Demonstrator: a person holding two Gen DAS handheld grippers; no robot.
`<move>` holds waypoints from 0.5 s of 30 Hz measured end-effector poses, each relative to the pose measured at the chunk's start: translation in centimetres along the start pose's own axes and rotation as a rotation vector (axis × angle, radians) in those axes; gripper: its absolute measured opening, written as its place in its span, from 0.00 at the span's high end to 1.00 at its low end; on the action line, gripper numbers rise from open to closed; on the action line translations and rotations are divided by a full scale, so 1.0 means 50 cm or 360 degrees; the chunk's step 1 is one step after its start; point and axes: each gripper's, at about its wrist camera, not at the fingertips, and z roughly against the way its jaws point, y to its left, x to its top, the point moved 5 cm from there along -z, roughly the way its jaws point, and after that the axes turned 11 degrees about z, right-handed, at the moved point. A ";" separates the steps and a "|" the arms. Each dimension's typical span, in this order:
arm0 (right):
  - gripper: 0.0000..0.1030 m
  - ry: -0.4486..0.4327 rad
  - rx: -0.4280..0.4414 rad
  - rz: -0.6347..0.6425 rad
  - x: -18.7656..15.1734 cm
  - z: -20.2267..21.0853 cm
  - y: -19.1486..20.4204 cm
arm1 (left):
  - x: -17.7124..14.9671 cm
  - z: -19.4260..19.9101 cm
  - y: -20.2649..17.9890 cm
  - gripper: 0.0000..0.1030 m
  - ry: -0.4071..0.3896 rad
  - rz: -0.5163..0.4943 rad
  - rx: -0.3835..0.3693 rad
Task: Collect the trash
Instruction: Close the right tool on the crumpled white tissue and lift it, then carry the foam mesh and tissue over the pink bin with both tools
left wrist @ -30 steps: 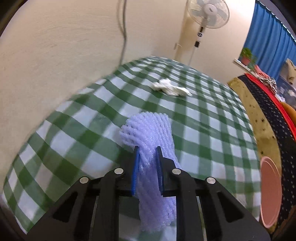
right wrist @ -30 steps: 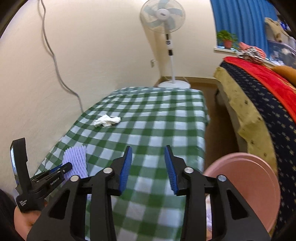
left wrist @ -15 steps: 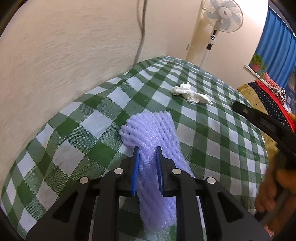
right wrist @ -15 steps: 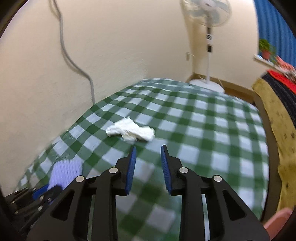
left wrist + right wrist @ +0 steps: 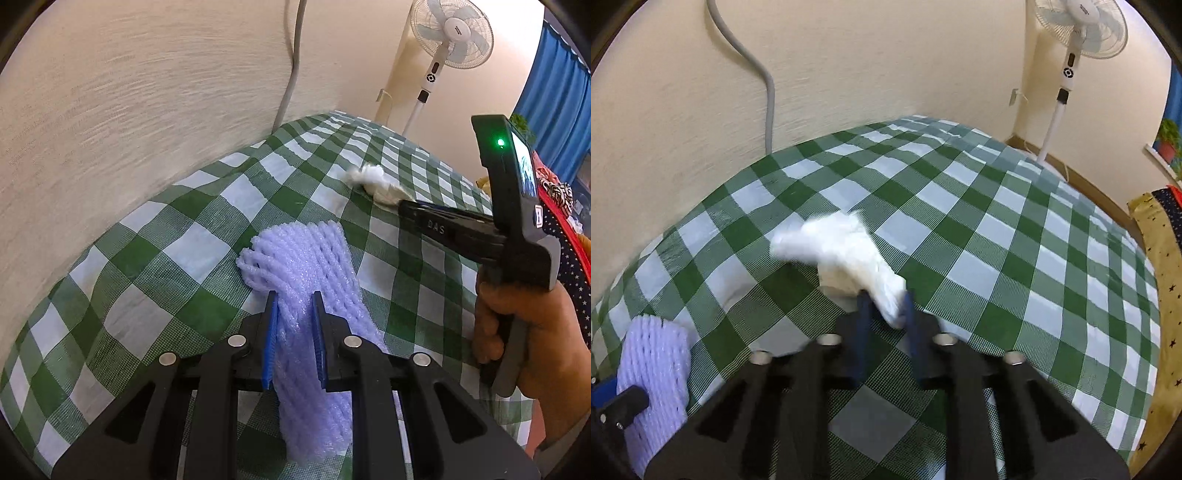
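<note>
1. I am keeping the left gripper (image 5: 294, 334) clamped on the purple foam net (image 5: 306, 280), which is drooping from its pads onto the checked tablecloth (image 5: 177, 236).
2. I am closing the right gripper (image 5: 884, 317) around the near tip of the crumpled white tissue (image 5: 842, 251), which is lying mid-table; the picture is blurring here.
3. I am judging the bite shallow: catching only that corner, the tissue could tear or slide free as I lift.
4. I am also risking pinching the cloth beneath and dragging it.
5. I am reading "DAS" on the right gripper's side in the left view; the lettering on the fan (image 5: 452, 35) is too small to read.
</note>
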 end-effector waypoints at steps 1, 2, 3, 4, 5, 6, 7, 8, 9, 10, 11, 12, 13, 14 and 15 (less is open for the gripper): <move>0.92 -0.0004 0.0008 -0.0010 -0.003 0.005 0.000 | 0.000 0.000 -0.002 0.83 0.0001 0.0000 -0.0002; 0.93 -0.0011 0.0019 -0.0029 -0.007 0.012 -0.001 | -0.001 0.000 -0.003 0.83 0.0004 0.0000 -0.0007; 0.93 -0.0016 0.0033 -0.0054 -0.012 0.020 -0.002 | -0.003 -0.001 -0.003 0.83 0.0005 -0.0003 -0.0010; 0.93 -0.0019 0.0040 -0.0074 -0.016 0.024 -0.002 | -0.004 -0.001 -0.005 0.83 0.0006 -0.0007 -0.0013; 0.93 -0.0023 0.0042 -0.0094 -0.021 0.030 -0.003 | -0.006 0.000 -0.008 0.83 0.0009 -0.0013 -0.0017; 0.93 -0.0030 0.0042 -0.0117 -0.029 0.042 -0.002 | -0.008 0.000 -0.008 0.83 0.0013 -0.0014 -0.0022; 0.93 -0.0035 0.0048 -0.0145 -0.037 0.055 -0.002 | -0.009 0.002 -0.010 0.83 0.0012 -0.0016 -0.0029; 0.93 -0.0038 0.0053 -0.0169 -0.043 0.063 -0.001 | -0.008 0.004 -0.011 0.83 0.0009 -0.0021 -0.0031; 0.93 -0.0040 0.0055 -0.0194 -0.052 0.077 0.000 | -0.007 0.007 -0.013 0.83 0.0004 -0.0029 -0.0036; 0.93 -0.0040 0.0050 -0.0211 -0.060 0.092 0.001 | -0.008 0.010 -0.015 0.83 0.0000 -0.0033 -0.0041; 0.93 -0.0038 0.0039 -0.0227 -0.069 0.105 0.001 | -0.007 0.015 -0.016 0.83 -0.0007 -0.0038 -0.0047; 0.93 -0.0034 0.0030 -0.0259 -0.081 0.123 0.000 | -0.008 0.021 -0.017 0.83 -0.0014 -0.0044 -0.0052; 0.93 -0.0035 0.0028 -0.0303 -0.094 0.141 -0.003 | -0.008 0.027 -0.018 0.83 -0.0021 -0.0049 -0.0057; 0.93 -0.0041 0.0028 -0.0348 -0.109 0.164 -0.004 | -0.009 0.031 -0.020 0.83 -0.0025 -0.0054 -0.0060; 0.93 -0.0048 0.0023 -0.0370 -0.118 0.179 -0.005 | -0.012 0.036 -0.023 0.83 -0.0027 -0.0063 -0.0066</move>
